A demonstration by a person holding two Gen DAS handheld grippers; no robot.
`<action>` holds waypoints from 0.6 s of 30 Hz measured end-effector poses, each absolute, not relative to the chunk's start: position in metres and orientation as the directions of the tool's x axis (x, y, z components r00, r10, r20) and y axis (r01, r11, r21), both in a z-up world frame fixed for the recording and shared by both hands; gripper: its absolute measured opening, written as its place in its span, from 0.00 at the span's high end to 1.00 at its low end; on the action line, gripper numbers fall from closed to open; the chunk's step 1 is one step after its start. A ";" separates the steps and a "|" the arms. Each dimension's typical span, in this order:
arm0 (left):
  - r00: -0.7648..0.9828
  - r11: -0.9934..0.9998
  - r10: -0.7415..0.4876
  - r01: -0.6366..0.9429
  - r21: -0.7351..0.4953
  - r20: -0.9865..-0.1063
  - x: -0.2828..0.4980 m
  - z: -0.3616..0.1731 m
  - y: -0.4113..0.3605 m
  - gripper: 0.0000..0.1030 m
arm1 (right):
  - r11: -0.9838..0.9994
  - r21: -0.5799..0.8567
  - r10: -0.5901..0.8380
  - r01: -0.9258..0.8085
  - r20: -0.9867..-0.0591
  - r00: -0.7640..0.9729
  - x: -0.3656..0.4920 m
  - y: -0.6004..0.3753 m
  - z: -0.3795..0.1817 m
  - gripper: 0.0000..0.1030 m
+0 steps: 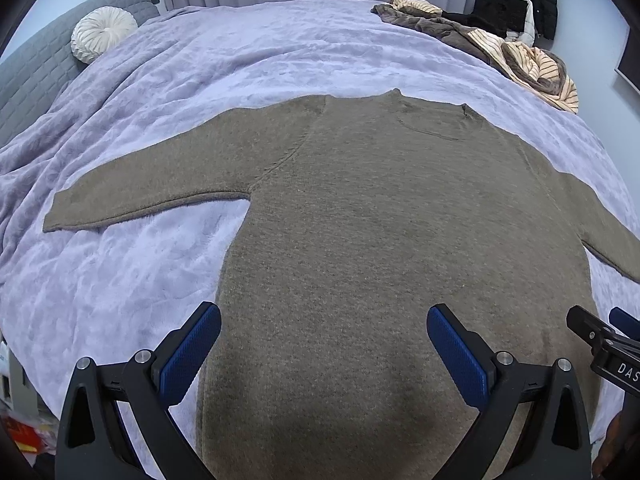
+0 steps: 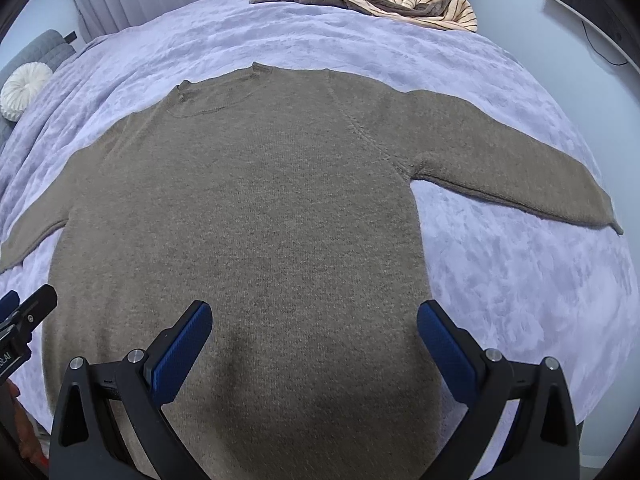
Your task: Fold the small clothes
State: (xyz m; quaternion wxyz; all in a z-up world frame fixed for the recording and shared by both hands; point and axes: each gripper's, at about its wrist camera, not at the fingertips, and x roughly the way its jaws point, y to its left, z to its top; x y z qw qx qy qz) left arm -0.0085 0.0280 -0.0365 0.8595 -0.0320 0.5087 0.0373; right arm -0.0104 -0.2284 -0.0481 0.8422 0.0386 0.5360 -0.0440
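At the bed's far left corner a round white cushion (image 1: pixel 103 33) rests against the grey headboard (image 1: pixel 36 68). A lilac blanket (image 1: pixel 240 60) covers the whole bed.

The left tool (image 1: pixel 324 354) hovers over the near edge of the bed with its two blue-padded fingers (image 1: pixel 188 356) spread wide. Nothing lies between them, and they do not appear to touch anything; the left finger hangs over the left side edge of the sweater's body, the right finger over the knit itself.

The brown sweater (image 1: pixel 380 220) lies flat and face up in the middle of the bed, hem toward the near edge and collar toward the far edge. Its sleeves stretch out straight toward the left and right edges of the bed. It is unfolded.

The right tool (image 2: pixel 314 346) hovers just beside the left one, also over the near edge, its fingers (image 2: pixel 444 354) likewise spread wide and holding nothing. Its left finger is above the sweater's lower body, its right finger above the right side edge of the sweater.

At the far right corner sits a heap of clothes (image 2: pixel 384 0), brown and cream-striped. Dark coats (image 1: pixel 524 0) hang behind it.
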 end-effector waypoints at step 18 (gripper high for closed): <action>0.460 0.985 0.022 -0.164 -0.060 -0.887 0.011 -0.051 0.078 0.00 | 0.997 0.000 -0.031 0.075 -0.911 0.410 0.005 -0.197 -0.050 0.01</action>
